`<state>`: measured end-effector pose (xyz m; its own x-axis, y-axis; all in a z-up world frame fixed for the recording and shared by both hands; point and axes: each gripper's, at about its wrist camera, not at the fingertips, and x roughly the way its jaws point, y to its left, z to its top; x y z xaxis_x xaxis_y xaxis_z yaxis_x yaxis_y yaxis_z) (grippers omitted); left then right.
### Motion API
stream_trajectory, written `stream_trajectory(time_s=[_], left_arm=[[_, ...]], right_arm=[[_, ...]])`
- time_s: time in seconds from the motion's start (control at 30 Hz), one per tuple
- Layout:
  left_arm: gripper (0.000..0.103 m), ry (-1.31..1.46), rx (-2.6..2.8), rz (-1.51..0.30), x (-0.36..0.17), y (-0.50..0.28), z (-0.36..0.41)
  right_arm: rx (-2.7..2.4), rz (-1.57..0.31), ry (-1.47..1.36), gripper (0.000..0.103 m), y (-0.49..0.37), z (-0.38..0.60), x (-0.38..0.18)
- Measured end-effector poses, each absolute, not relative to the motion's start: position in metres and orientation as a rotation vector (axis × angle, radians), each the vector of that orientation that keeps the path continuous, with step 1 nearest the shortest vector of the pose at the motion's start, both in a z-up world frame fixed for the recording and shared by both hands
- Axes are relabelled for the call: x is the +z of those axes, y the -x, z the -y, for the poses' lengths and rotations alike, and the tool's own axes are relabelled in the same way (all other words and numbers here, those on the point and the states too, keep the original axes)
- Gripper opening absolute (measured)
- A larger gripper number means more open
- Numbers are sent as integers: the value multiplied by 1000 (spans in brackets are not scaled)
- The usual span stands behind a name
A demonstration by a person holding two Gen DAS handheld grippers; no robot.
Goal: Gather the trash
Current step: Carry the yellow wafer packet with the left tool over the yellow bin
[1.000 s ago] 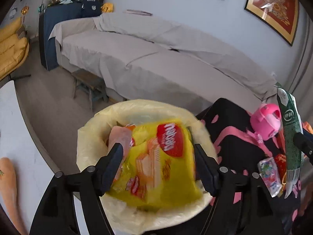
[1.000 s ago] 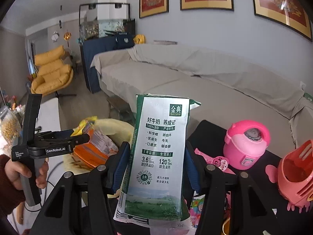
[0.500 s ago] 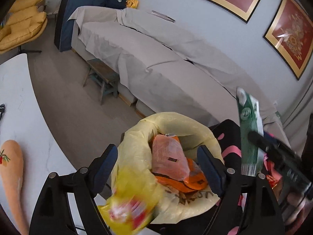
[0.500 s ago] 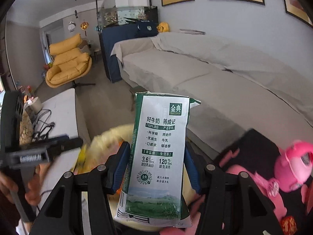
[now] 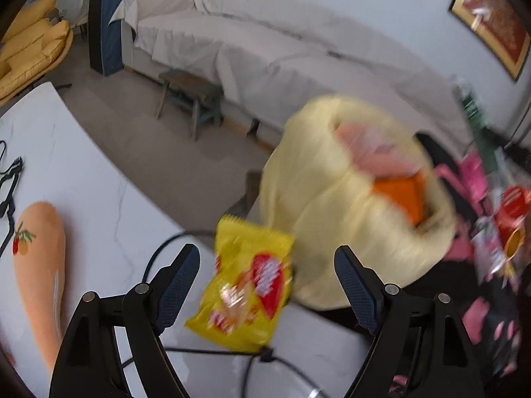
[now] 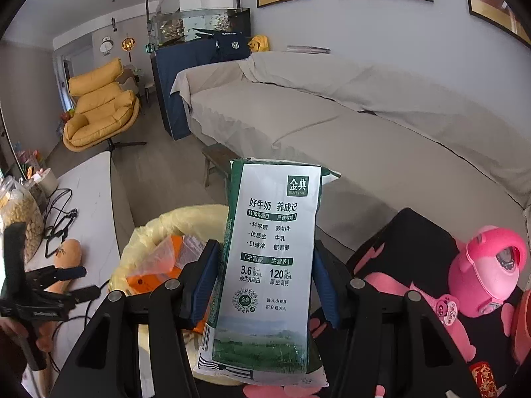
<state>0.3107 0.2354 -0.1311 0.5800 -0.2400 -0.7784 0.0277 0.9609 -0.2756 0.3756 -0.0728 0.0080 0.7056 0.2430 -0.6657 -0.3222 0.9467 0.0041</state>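
Note:
A bin lined with a yellow bag [image 5: 348, 219] holds orange and pink wrappers [image 5: 398, 195]; it also shows in the right wrist view [image 6: 186, 219]. A yellow snack packet [image 5: 249, 285] lies on the white table just left of the bin, outside it. My left gripper [image 5: 267, 285] is open, its fingers either side of the packet and not touching it. My right gripper [image 6: 265, 282] is shut on a green and white milk carton [image 6: 272, 252], held upright just above and right of the bin.
A white marble table [image 5: 83, 172] carries an orange cushion [image 5: 39, 265] and black cables [image 5: 205, 351]. A black cloth with pink shapes [image 6: 415, 242] holds a pink toy cooker [image 6: 488, 268] and small packets. A grey covered sofa [image 6: 332, 116] stands behind.
The yellow packet left my left gripper, missed the bin and landed on the table beside it. My left gripper swung left and down. My right gripper moved the carton closer over the bin.

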Motion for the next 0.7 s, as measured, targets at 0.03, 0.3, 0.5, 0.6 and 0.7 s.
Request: stream_trajectory(time_s=[0.03,0.3,0.5,0.6,0.7], left_arm=[[83,219,-150,-967,-140,-312,-235],[83,124,-125,-1113,-190,-321,-230],[50,155,-142,-1121,-192,-320,-222],[39,160,-136,-1089,-180,-315,-222],[35,158,-121,-1044,-160,-306,-223]], right_arm=[[317,-724,119,51,-374,74,8],[316,-736,134,51,-361,82,5],[319,-755,124,51,-354,88,-4],[326,-753,120,51,-350,91,-4],[327,-742,119,51,-345,94,0]])
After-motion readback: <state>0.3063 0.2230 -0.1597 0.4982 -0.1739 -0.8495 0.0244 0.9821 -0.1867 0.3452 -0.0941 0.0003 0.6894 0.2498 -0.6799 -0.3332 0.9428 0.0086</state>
